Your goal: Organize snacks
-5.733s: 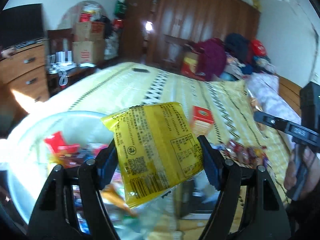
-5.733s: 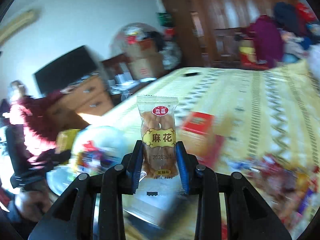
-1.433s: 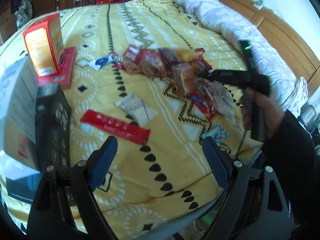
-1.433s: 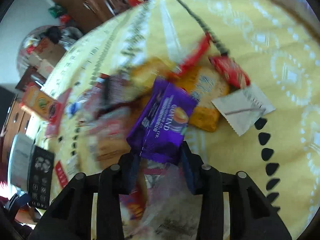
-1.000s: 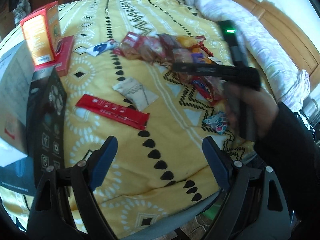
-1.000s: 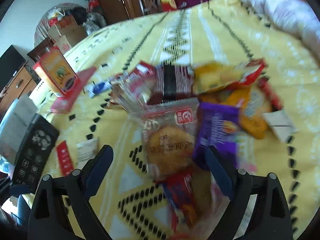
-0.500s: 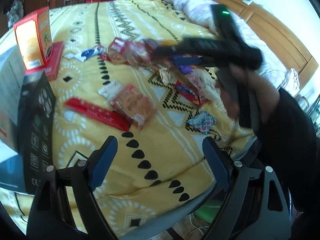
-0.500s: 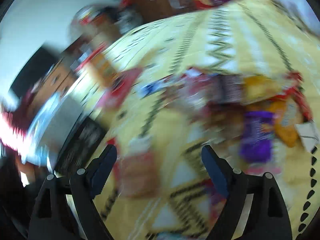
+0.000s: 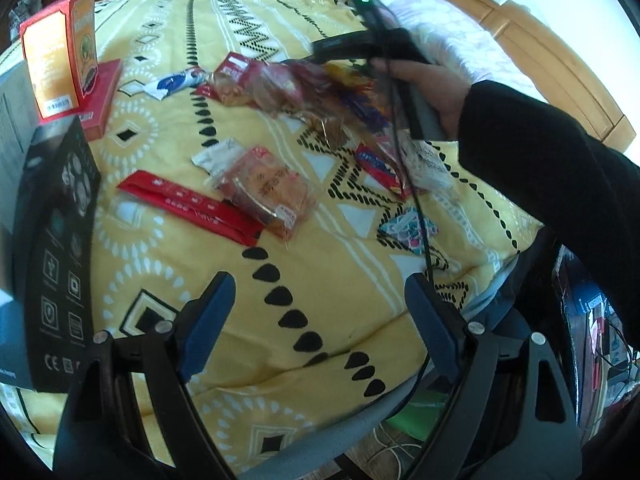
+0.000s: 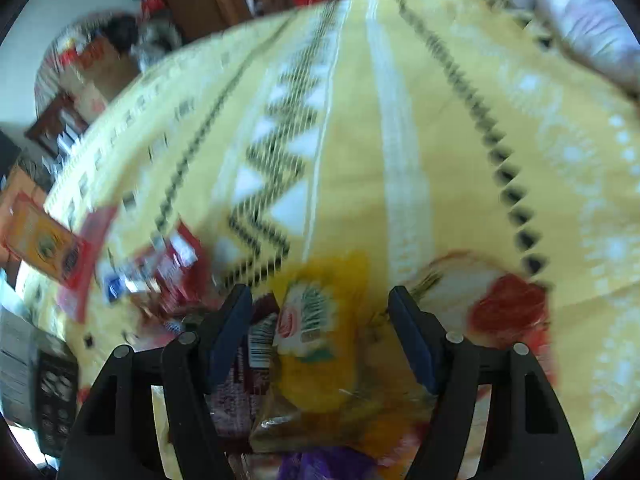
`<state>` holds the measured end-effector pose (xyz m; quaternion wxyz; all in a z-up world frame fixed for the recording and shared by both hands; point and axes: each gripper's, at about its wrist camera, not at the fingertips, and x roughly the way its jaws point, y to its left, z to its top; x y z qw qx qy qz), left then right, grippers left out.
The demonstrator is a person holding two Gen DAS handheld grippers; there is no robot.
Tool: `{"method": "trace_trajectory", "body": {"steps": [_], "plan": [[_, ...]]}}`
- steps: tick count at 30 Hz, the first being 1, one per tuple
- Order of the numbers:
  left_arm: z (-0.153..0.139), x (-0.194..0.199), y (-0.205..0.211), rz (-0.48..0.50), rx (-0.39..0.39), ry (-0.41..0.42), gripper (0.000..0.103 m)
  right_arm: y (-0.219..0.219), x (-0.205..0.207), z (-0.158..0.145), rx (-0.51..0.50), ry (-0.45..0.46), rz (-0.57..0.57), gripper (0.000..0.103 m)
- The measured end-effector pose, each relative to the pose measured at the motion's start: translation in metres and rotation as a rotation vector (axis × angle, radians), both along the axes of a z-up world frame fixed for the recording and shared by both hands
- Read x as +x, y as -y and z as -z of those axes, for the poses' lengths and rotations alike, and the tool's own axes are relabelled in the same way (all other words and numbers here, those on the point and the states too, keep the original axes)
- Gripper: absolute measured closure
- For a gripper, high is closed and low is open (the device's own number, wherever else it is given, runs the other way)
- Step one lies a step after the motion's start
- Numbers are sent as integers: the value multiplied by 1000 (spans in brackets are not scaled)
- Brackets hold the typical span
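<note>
A pile of snack packets (image 9: 304, 92) lies on the yellow patterned bedspread (image 9: 280, 288). A clear-wrapped cake packet (image 9: 264, 192) lies apart from the pile, beside a long red packet (image 9: 188, 208). My left gripper (image 9: 320, 324) is open and empty above the near edge of the bed. My right gripper (image 10: 320, 332) is open over the pile, its jaws on either side of a yellow packet (image 10: 320, 332) without closing on it. The right gripper also shows in the left wrist view (image 9: 340, 46), held by a hand at the far side of the pile.
An orange box (image 9: 60, 56) stands on a red box at the far left. A black box (image 9: 56, 256) lies at the left edge. A small patterned packet (image 9: 408, 228) lies near the right edge. A white quilt (image 10: 580, 20) lies beyond the bedspread.
The right gripper let go of the cake packet, which now lies by the red packet, and swung back over the pile. The left gripper stayed open and nearly still.
</note>
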<state>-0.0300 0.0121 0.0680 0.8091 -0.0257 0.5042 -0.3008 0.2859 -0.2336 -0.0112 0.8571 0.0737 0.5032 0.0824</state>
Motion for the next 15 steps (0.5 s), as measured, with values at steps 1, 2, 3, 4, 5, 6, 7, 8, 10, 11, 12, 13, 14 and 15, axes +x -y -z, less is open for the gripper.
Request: {"method": "trace_trajectory", "body": {"steps": [1, 2, 3, 4, 5, 6, 7, 8, 10, 11, 12, 13, 14, 15], "plan": [[1, 0, -1, -1, -1, -7, 16, -15, -5, 2, 8, -4, -62, 28], [2, 1, -2, -4, -4, -14, 16, -26, -14, 4, 48, -12, -110, 28], [2, 2, -3, -6, -10, -22, 16, -42, -24, 5, 118, -34, -194, 28], [2, 1, -4, -8, -13, -24, 16, -63, -41, 3, 101, -47, -293, 28], [0, 0, -6, -9, -17, -23, 16, -79, -59, 2, 44, -55, -374, 29], [0, -1, -8, -9, -20, -23, 16, -87, -73, -2, 7, -59, -418, 30], [-1, -3, -10, -10, -24, -24, 16, -88, -86, -7, -5, -54, -423, 31], [-1, -5, -12, -12, -29, -26, 16, -76, -102, -20, -13, -21, -383, 33], [1, -9, -15, -20, -33, -35, 16, -51, -123, -39, -161, 45, -235, 19], [3, -11, -15, -24, -35, -45, 16, -34, -135, -49, -217, 74, -145, 19], [5, -11, -15, -29, -37, -56, 16, -23, -144, -55, -195, 85, -114, 19], [6, -12, -15, -33, -40, -60, 16, -18, -153, -60, -151, 88, -106, 19], [6, -12, -14, -34, -39, -58, 16, -15, -166, -66, -117, 96, -118, 19], [6, -12, -13, -33, -37, -56, 16, -19, -177, -68, -103, 105, -146, 19]]}}
